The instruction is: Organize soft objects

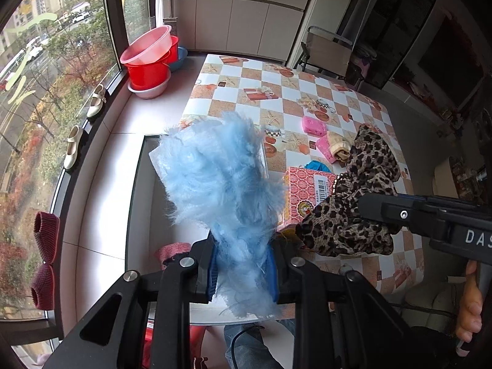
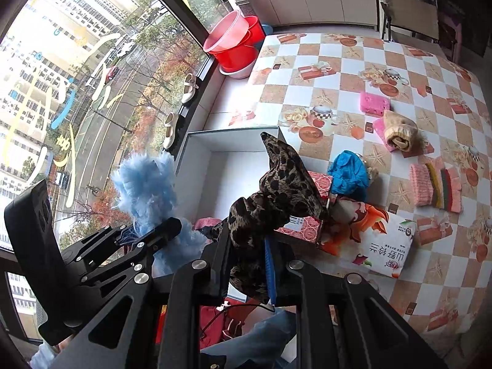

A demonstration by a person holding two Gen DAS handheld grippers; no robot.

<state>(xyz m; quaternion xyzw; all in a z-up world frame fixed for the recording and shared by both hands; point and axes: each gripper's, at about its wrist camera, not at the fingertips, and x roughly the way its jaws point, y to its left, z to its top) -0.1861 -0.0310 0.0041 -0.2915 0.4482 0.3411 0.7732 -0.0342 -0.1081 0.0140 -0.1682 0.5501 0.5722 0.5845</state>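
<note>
The left gripper [image 1: 243, 272] is clamped on a fluffy pale-blue fabric piece [image 1: 221, 181], which is pinched between its blue-padded jaws and held up over an open white cardboard box [image 2: 233, 166]. The right gripper [image 2: 249, 272] is closed tight on a crumpled leopard-print cloth [image 2: 276, 196], which is raised just beside the blue piece, above the box's near edge. The box is set at the edge of a table covered in checked orange-and-white oilcloth [image 2: 353, 70]. Further out on the table, a pink patterned carton [image 1: 307, 193], a bright blue crumpled cloth [image 2: 349, 173], a pink sponge [image 2: 375, 103] and a striped knitted piece [image 2: 436, 189] are seen.
</note>
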